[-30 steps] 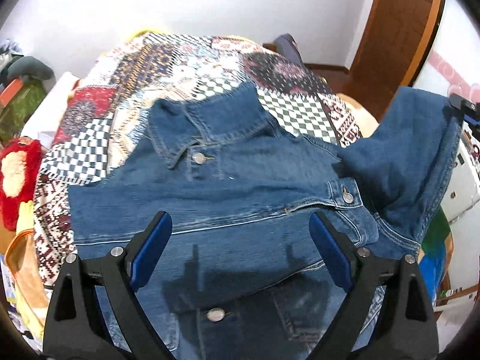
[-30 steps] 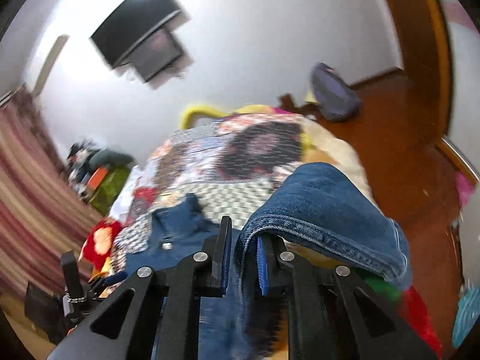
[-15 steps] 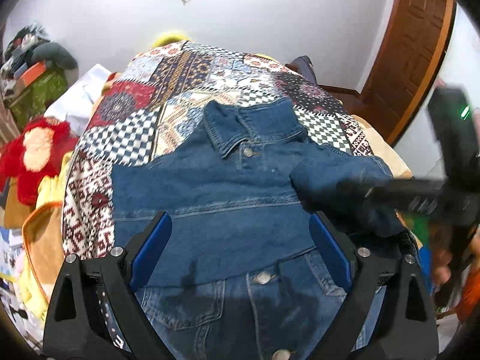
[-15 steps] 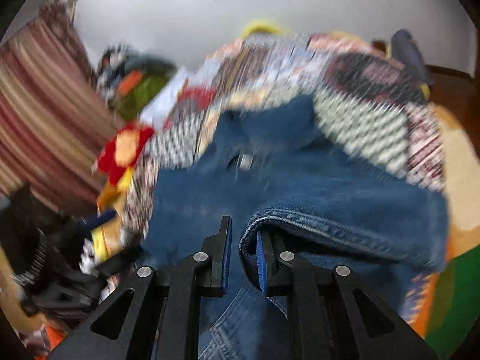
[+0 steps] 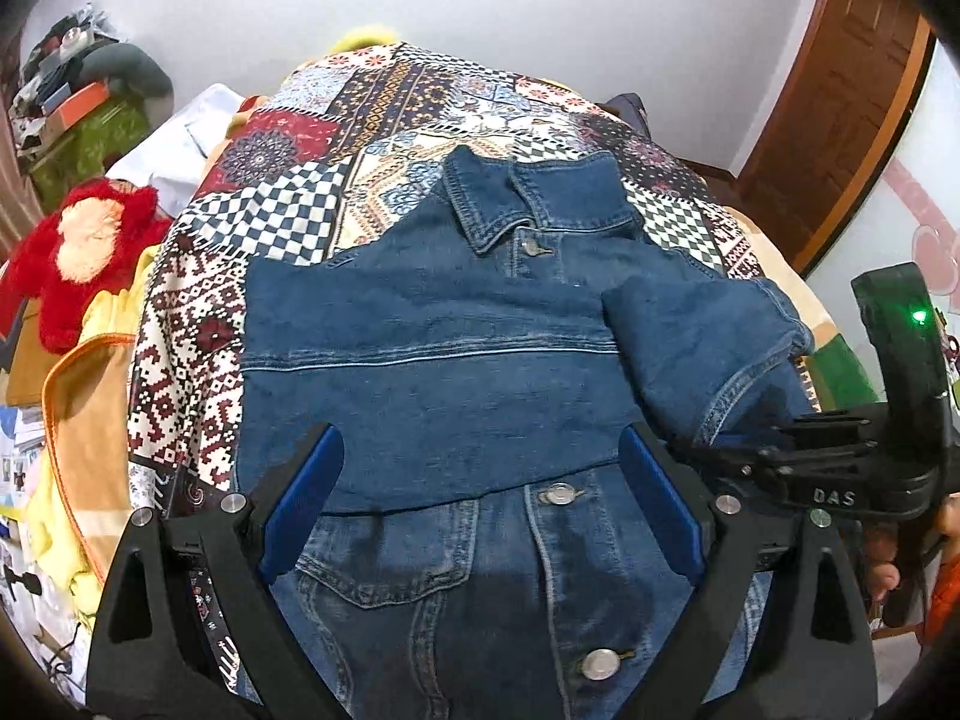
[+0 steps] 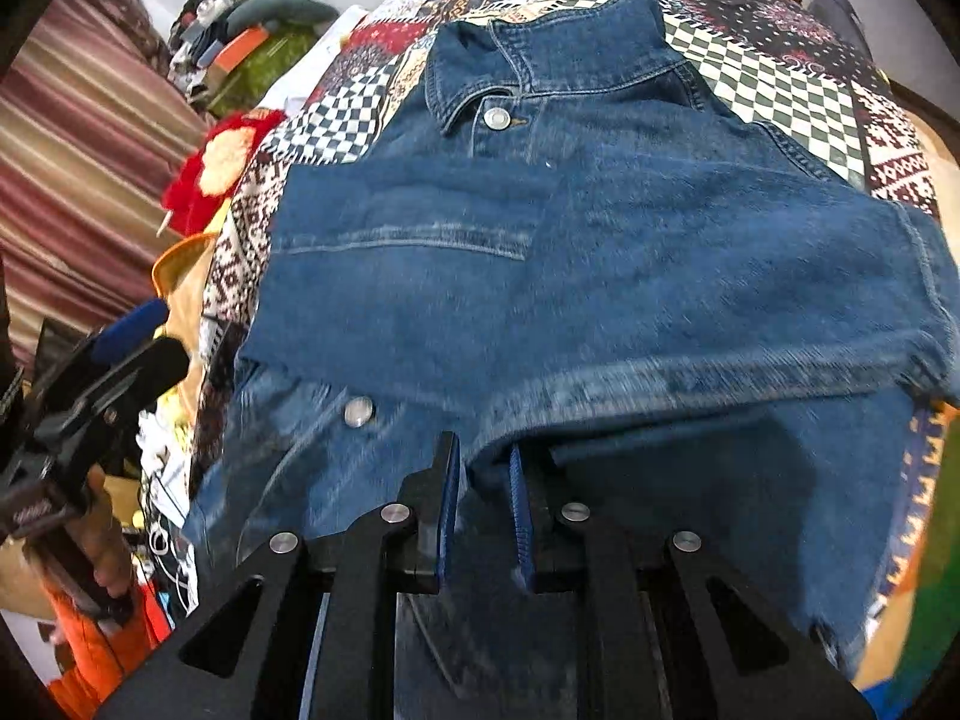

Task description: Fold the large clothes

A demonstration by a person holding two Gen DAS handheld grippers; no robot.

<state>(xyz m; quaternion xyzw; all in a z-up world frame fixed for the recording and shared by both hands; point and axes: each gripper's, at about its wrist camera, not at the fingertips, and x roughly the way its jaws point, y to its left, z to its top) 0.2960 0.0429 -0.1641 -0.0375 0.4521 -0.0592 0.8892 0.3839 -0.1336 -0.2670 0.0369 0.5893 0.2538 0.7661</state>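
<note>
Denim fills the middle of both views: a blue jacket (image 5: 432, 384) lies front side up on a patchwork bedspread (image 5: 198, 330), collar (image 5: 498, 204) toward the upper centre of the frame and its metal buttons running down toward the lower centre. One sleeve (image 5: 702, 342) is folded across the chest from the right side of the left wrist view, its cuff end reaching down to the lower right.

In the right wrist view the right gripper (image 6: 483, 480) sits at the lower centre, its blue pads nearly together and pinching a fold of the sleeve's denim edge between them. The same gripper shows in the left wrist view as a black body at the right edge, a green light glowing on it, with a hand partly visible at the right edge below it.

At the bottom of its own view, the left gripper (image 5: 480, 516) stands wide apart over the jacket's lower front, with nothing held between its blue pads (image 5: 303, 504). It appears again at the left edge of the right wrist view, held by a hand (image 6: 108, 546).

Beside the bed, at the left of the frame, lie a red plush toy (image 5: 78, 252) and a heap of clutter. A wooden door (image 5: 840, 108) stands at the upper right before a white wall.
</note>
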